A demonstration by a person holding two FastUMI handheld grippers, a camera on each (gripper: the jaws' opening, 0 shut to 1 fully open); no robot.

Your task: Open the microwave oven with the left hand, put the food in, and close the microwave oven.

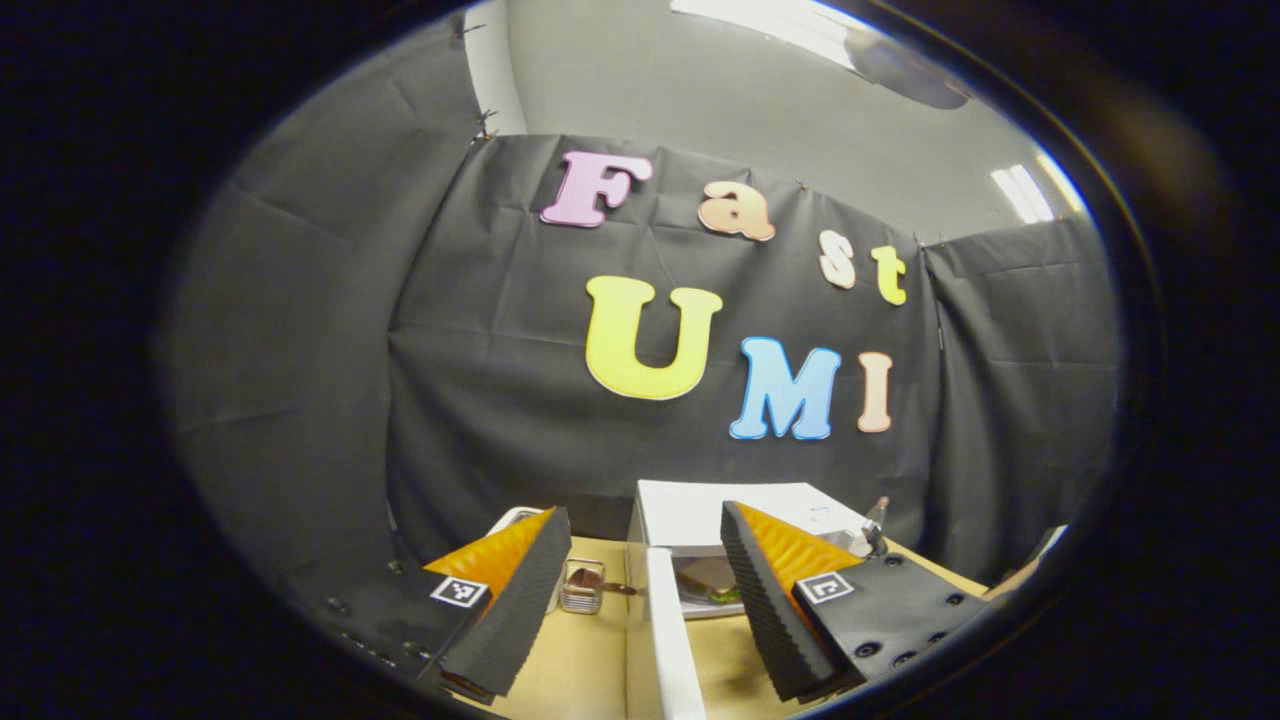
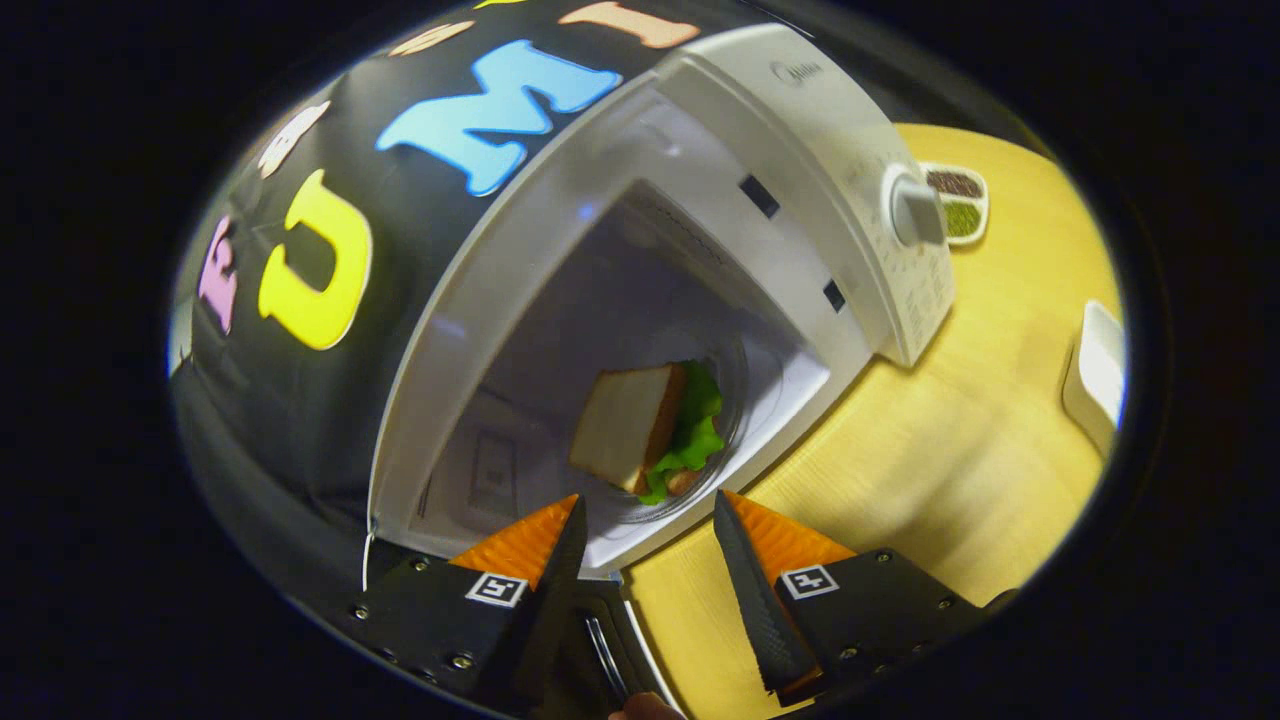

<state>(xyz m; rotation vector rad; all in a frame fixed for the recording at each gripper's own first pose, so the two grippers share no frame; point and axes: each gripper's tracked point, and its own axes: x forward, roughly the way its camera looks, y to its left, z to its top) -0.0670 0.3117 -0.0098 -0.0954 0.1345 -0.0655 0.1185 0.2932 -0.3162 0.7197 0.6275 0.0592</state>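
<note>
The white microwave (image 2: pixel 800 130) stands on the wooden table with its door (image 2: pixel 600 640) swung open. Inside, a sandwich (image 2: pixel 640 425) of bread and green lettuce lies on the glass turntable (image 2: pixel 735 400). My right gripper (image 2: pixel 648 510) is open just outside the cavity's front sill, with nothing between its fingers and the sandwich a little beyond the tips. In the left gripper view the microwave (image 1: pixel 740 515) sits low ahead, the sandwich (image 1: pixel 715 590) showing inside. The open door's white edge (image 1: pixel 665 640) runs between the fingers of my open left gripper (image 1: pixel 642 515), untouched.
A round knob (image 2: pixel 915 212) sticks out of the microwave's control panel. Beyond it a small dish of dark and green beans (image 2: pixel 955 195) sits on the table (image 2: pixel 950 450), with a white object (image 2: pixel 1095 370) at the right edge. A small clear container (image 1: pixel 582 588) stands left of the door.
</note>
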